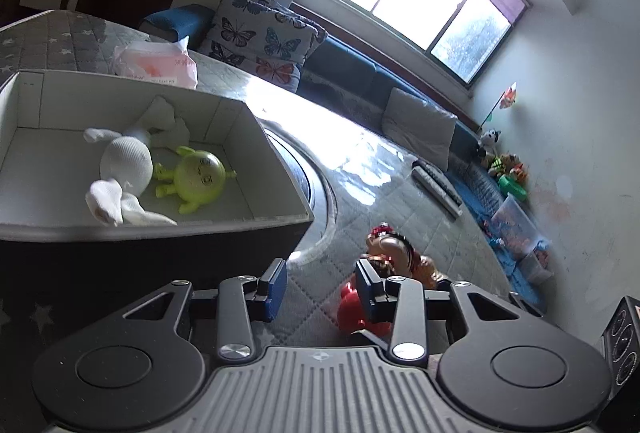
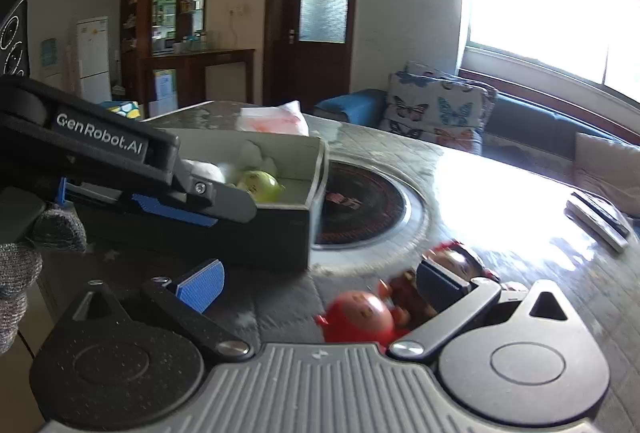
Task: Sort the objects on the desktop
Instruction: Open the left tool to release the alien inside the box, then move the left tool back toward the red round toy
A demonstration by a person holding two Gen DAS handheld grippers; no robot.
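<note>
The table (image 2: 520,233) fills the lower frame, the open box (image 1: 280,201) at left holding a white sock doll (image 1: 124,169) and green figure (image 1: 200,175). Left gripper (image 1: 322,283), marked "GenRobot.AI", and right gripper (image 2: 320,283) both gape apart. A red figure (image 2: 360,317) lies at lower centre.

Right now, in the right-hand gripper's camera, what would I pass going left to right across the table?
Left gripper → grey storage box holding a yellow-green toy → black round inset hob → red round toy figure → dark-haired doll figure → remote controls at the far right edge.
</note>
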